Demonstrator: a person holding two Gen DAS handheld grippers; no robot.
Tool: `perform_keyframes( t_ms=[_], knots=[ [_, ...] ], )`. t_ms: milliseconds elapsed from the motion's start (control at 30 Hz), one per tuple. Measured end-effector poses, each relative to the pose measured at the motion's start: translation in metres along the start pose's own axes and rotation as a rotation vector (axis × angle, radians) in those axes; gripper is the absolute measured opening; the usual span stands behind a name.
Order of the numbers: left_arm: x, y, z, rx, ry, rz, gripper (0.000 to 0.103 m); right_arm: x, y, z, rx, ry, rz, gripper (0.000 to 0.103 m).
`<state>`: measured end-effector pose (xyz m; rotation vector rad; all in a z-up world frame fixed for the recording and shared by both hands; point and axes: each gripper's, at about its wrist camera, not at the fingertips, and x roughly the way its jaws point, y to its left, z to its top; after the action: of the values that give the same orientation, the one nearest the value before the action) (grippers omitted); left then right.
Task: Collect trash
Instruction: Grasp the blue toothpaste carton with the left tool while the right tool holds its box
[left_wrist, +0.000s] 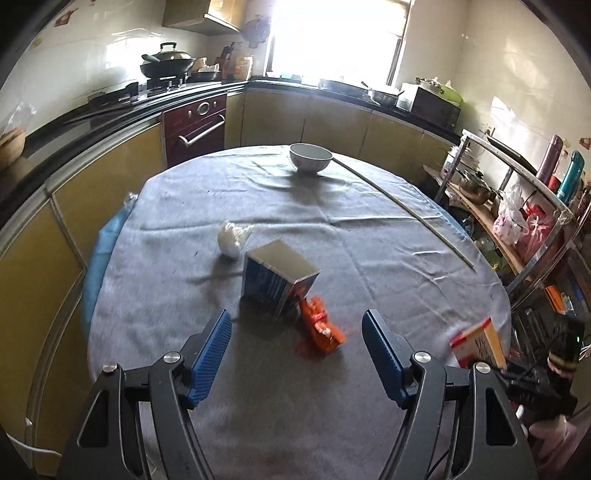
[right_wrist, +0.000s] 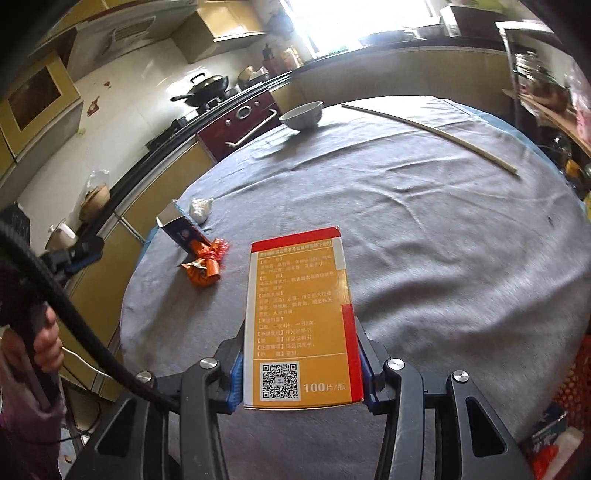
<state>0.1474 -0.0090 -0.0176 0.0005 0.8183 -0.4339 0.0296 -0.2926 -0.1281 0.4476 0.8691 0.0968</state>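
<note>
Daylight floods in from the blown-out window, glaring on wall tiles; fisheye bending curves the edges, with slight motion blur.

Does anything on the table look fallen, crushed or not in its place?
Yes. The blue box lies tipped on the grey cloth, open end up. Against it lies a crumpled orange wrapper, and beyond it a wadded white tissue.
</note>
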Motion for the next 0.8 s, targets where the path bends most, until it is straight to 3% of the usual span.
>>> perform_keyframes(
  t_ms=[367, 800],
  knots=[
    [0.043, -0.017, 0.048, -0.014, 0.122, -0.060, 0.074, -0.001, -0.024, -0.014, 0.038, 0.025, -0.028, 0.050],
    [0.088, 0.005, 0.105, -0.170, 0.285, -0.054, 0.074, 0.006, -0.026, -0.018, 0.045, 0.041, -0.011, 0.050]
  ],
)
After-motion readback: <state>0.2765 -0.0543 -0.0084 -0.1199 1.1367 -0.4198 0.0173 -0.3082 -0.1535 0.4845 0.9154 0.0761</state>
